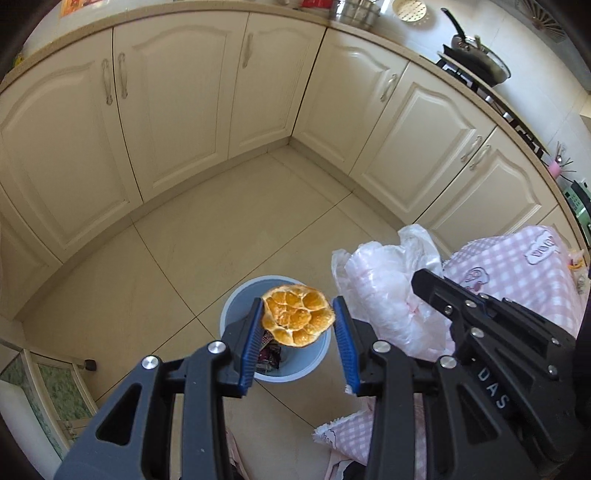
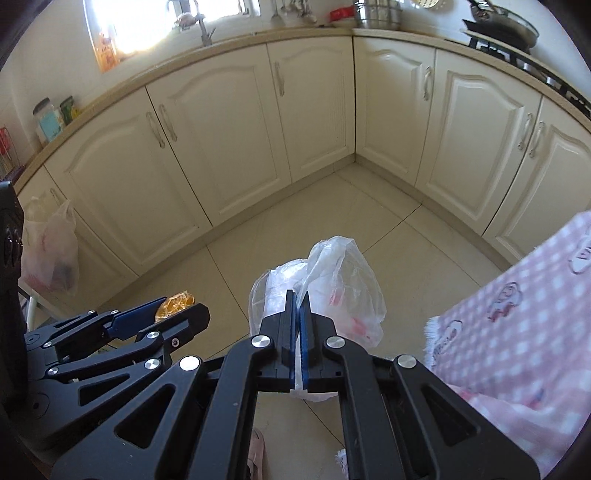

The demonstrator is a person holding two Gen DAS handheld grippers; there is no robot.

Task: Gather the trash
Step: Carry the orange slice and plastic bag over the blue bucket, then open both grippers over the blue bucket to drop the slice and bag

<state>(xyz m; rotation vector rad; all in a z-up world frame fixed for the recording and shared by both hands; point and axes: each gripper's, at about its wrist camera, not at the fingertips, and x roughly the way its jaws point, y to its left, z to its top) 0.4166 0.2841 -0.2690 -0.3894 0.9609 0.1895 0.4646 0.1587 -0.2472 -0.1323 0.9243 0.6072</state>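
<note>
Orange peel (image 1: 297, 315) hangs above the blue bin (image 1: 232, 308), touching your left gripper's (image 1: 298, 330) left pad only, jaws spread wide w/ a gap on the other side. Right of the bin, your right gripper (image 2: 297, 321) is clamped tight on a plastic bag (image 2: 343, 284).

Cream cabinet doors (image 2: 236, 147) with curved metal handles wrap the corner of the kitchen, and everything else sits in relation to them. Above them runs a beige countertop (image 2: 207, 55); on it a steel pot (image 2: 376, 13) stands over the corner, a faucet (image 2: 204, 29) rises left of the pot by the bright window, and a frying pan (image 1: 480, 59) rests on the black stove to the right. Jars (image 2: 50, 118) stand at the counter's far left end. Below the doors lies a pale tiled floor (image 1: 207, 240). A pink checked tablecloth (image 2: 517, 302) hangs in front of the right-hand doors.
</note>
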